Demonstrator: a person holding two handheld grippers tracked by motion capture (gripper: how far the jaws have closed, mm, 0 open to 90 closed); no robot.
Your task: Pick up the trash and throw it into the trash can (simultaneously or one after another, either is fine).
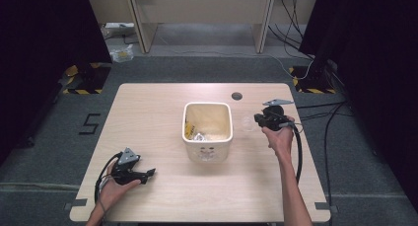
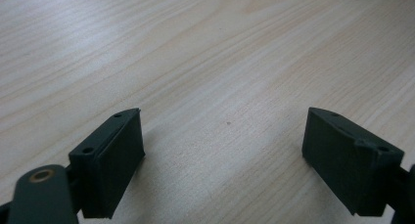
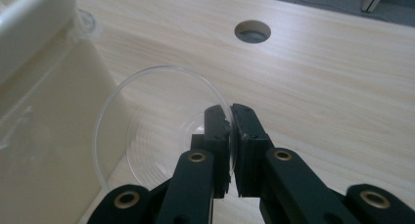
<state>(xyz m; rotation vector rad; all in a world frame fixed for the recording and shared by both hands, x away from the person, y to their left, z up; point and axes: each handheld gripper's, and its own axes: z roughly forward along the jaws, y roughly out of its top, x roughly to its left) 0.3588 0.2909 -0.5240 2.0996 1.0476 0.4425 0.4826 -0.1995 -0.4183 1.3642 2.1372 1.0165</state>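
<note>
Left to right across the table [image 1: 148, 102]: at the near left, left gripper [image 1: 149, 174] lying low on the wood in an upturned palm, pointing right toward the middle, jaws spread wide with nothing but bare tabletop [image 2: 205, 62] between them, well apart from the work. In the middle, cream bin [image 1: 207, 134] standing upright, scraps of yellow and clear rubbish already at its bottom. Just right of it, clear plastic cup [image 3: 161, 121] pinched by its rim in the right gripper [image 3: 230, 136], jaws drawn tight together on the thin wall, mouth of the cup facing the bin's side; whether the cup touches the bin's wall cannot be told. Step in hand, by the look of it: cup grasped, drop into the bin not yet made. Next move likely to call for a lift clear of the bin's rim, a short carry leftward over the opening, then release; thin plastic apt to flex or slip, so a steady pinch needed. Right forearm reaching up the right side, wrist cocked inward, gripper aimed left at the bin.
</note>
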